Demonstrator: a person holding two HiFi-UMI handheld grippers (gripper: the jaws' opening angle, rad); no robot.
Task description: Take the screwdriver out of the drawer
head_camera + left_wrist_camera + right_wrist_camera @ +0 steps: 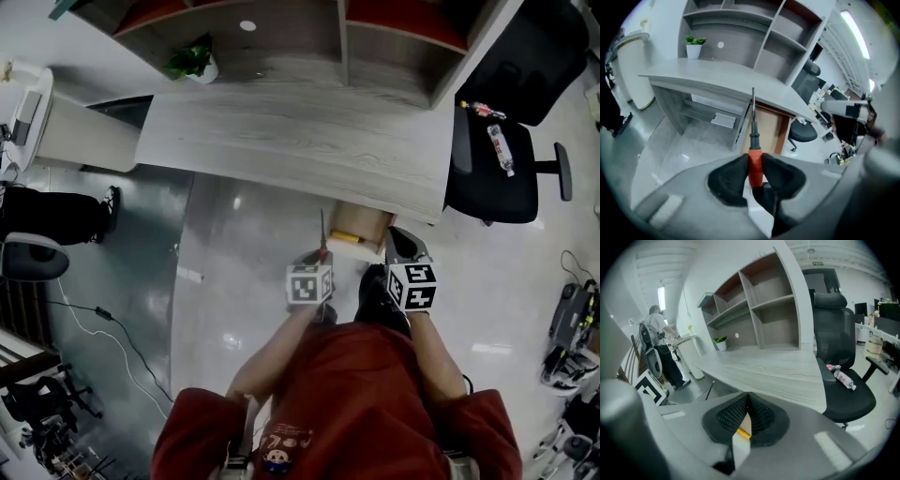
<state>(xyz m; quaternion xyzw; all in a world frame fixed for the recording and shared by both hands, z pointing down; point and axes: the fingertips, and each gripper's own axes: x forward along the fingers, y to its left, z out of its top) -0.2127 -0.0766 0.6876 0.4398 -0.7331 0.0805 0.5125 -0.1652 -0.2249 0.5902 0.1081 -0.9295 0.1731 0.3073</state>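
Note:
My left gripper is shut on the red handle of the screwdriver, whose thin shaft sticks straight up past the jaw tips. In the head view the screwdriver stands upright above the left gripper, just left of the open wooden drawer under the desk. A yellow item lies in the drawer. My right gripper hovers over the drawer's right side. Its pads meet at the tips with nothing between them. The screwdriver's shaft shows at its left.
The long grey desk runs across above the drawer, with shelving behind and a small potted plant. A black office chair with bottles on its seat stands to the right. A person stands far off to the left.

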